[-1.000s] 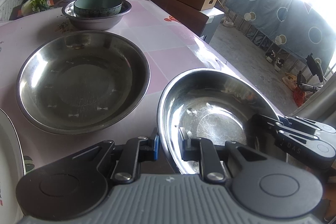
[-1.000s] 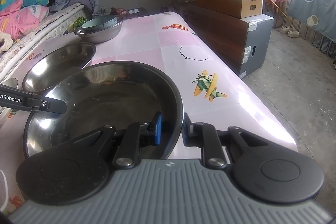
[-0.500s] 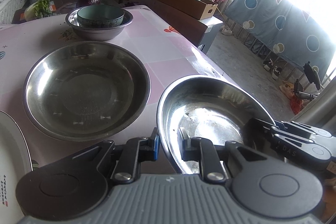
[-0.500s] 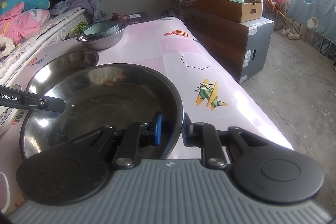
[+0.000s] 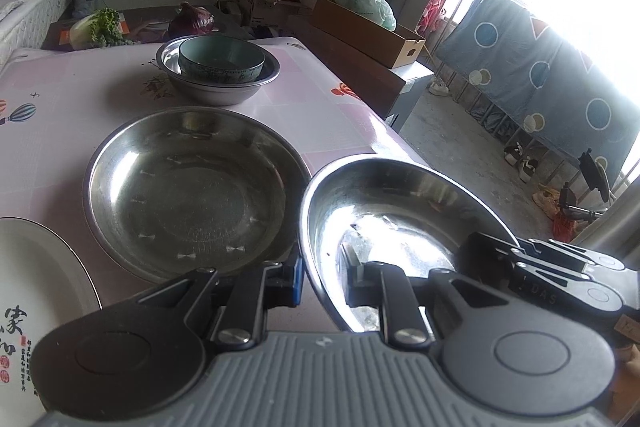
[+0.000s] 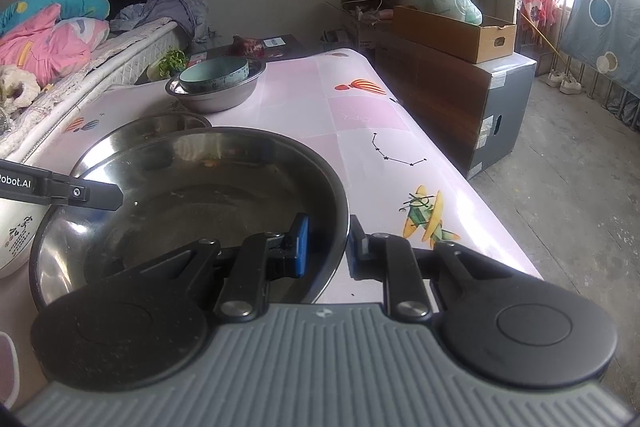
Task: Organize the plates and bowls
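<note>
Left wrist view: the left gripper (image 5: 322,277) has its 2 fingers clamped on the near rim of a steel basin (image 5: 392,223), one pad outside the wall and one inside, so the basin spreads out ahead and to the right of the fingers. At the basin's far right edge the right gripper (image 5: 516,261) also grips the rim. Just left of the fingers, ahead, a second wide steel basin (image 5: 188,191) rests on the pink table (image 5: 320,115). Farther ahead, a teal bowl (image 5: 221,61) sits inside a smaller steel bowl (image 5: 218,87). Far left of the fingers lies a white plate (image 5: 36,291) with printed characters.

Right wrist view: the right gripper (image 6: 326,245) pinches the steel basin (image 6: 188,203) by its rim, blue pad inside, other finger outside. Across the basin, left of the fingers, the left gripper (image 6: 100,193) holds the opposite rim. Beyond the fingers the second wide steel basin (image 6: 160,127) shows partly behind the held one, and the teal bowl (image 6: 214,73) stands in the smaller steel bowl (image 6: 218,95) farther ahead.
</note>
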`<state>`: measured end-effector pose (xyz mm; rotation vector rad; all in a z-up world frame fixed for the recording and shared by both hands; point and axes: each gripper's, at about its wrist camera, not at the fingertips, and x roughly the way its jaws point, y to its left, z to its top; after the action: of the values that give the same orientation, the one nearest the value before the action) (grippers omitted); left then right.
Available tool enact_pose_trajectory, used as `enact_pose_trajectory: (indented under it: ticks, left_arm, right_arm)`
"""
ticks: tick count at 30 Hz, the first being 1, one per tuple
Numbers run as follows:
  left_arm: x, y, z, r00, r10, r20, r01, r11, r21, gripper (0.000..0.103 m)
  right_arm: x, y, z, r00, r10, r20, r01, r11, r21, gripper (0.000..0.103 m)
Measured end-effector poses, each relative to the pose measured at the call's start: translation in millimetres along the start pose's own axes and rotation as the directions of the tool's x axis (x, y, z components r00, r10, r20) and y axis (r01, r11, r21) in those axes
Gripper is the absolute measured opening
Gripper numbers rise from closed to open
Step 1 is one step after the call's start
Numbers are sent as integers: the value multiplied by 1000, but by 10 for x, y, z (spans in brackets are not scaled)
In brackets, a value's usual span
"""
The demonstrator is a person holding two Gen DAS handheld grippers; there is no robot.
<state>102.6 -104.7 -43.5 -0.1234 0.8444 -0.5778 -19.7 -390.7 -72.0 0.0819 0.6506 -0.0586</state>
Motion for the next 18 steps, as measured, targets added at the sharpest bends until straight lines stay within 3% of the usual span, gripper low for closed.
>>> enact_pose_trajectory:
  ticks: [18]
  left_arm:
    - [-150,617,207,996,68,52,-62,991,-116,18]
  right_arm:
    - [501,558,469,996,91,-13,-92,993,-73,18]
